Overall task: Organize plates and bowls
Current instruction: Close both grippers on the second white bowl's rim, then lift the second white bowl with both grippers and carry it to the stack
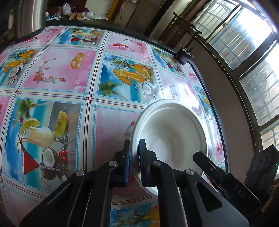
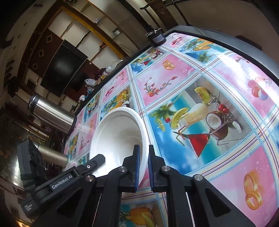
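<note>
A white bowl (image 1: 172, 132) hangs tilted over the fruit-print tablecloth (image 1: 69, 73), and both grippers hold it at once. In the left wrist view my left gripper (image 1: 134, 145) is shut on its left rim, one finger inside and one outside. The right gripper's black finger (image 1: 200, 157) reaches the opposite rim. From the right wrist view the same bowl (image 2: 116, 132) has its right rim pinched between blue pads by my right gripper (image 2: 143, 149), while the left gripper (image 2: 97, 160) touches the far side. Whether the bowl touches the table is hidden.
A steel cylinder (image 1: 29, 17) (image 2: 52, 113) stands at the far table corner. A small black round device (image 1: 182, 57) (image 2: 156, 39) sits on the table edge. Bags and clutter (image 1: 67, 8) lie beyond. Barred windows (image 1: 252, 61) flank the right; a dark screen (image 2: 62, 68) hangs on the wall.
</note>
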`<move>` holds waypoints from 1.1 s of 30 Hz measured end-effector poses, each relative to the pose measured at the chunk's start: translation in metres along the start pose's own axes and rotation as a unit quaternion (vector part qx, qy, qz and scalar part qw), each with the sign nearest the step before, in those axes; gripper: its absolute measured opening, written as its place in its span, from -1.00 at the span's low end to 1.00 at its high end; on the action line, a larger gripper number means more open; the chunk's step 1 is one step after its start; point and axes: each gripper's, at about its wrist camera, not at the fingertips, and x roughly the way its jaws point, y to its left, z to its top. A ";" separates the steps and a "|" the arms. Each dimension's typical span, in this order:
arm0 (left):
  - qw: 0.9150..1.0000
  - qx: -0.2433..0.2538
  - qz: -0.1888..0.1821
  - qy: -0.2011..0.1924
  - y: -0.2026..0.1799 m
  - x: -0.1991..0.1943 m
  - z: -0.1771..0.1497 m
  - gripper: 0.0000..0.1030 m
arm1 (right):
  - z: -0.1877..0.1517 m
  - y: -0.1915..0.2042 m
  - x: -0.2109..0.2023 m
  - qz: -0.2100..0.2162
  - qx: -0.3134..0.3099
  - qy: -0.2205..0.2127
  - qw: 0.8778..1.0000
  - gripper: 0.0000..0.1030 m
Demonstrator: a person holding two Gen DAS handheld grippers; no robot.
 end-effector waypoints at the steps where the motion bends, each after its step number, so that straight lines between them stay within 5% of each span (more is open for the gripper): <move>1: 1.000 -0.001 -0.001 0.002 0.000 -0.001 -0.001 -0.86 | 0.000 -0.001 -0.001 0.002 0.003 0.002 1.000 -0.83; 10: 1.000 -0.009 0.013 0.013 0.016 -0.026 -0.026 -0.85 | -0.016 -0.009 -0.004 0.052 0.060 0.054 0.995 -0.84; 33: 0.993 0.035 0.106 -0.037 0.070 -0.119 -0.142 -0.77 | -0.143 0.051 -0.027 0.065 -0.035 0.087 0.993 -0.86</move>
